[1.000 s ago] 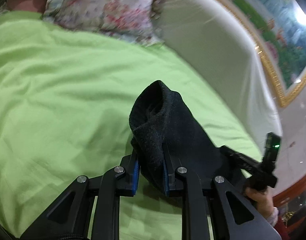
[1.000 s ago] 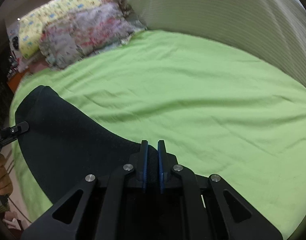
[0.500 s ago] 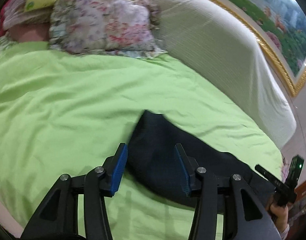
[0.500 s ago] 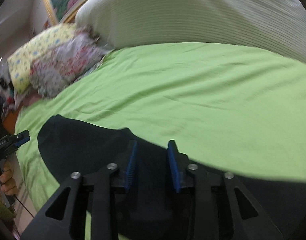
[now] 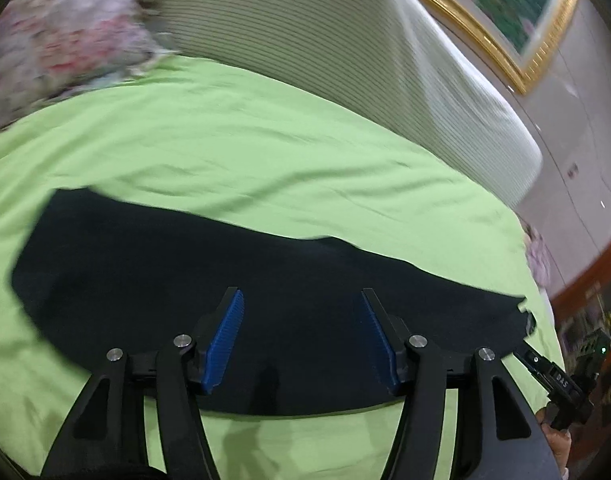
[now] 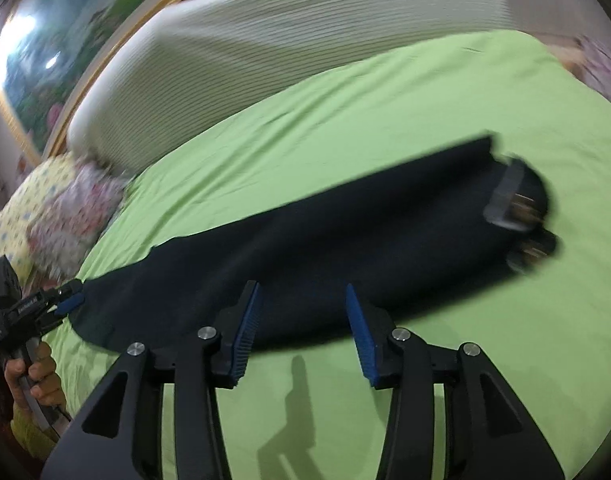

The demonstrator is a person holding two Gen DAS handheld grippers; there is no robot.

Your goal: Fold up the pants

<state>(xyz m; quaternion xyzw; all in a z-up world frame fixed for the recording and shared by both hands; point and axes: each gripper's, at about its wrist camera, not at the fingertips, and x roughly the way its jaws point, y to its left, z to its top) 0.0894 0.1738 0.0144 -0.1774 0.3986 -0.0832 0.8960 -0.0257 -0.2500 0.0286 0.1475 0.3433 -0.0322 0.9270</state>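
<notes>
1. The dark pants (image 5: 265, 280) lie flat on the green bed sheet (image 5: 233, 136), stretched into one long narrow band, so the legs look already laid one over the other lengthwise
2. In the right wrist view the pants (image 6: 345, 240) run from the waist end with a grey label (image 6: 509, 188) at the far right to the other end near the left hand-held gripper (image 6: 71, 298)
3. The left hand-held gripper (image 5: 301, 336) hangs over the middle of the band with its blue pads spread wide, holding nothing
4. The right hand-held gripper (image 6: 303, 332) is also wide open and empty, poised at the near edge of the cloth
5. My reading: the first lengthwise fold is done; folding the band across its length is still left
6. A floral pillow (image 5: 65, 40) and a striped white headboard cover (image 5: 345, 60) lie beyond, well apart from the pants
</notes>
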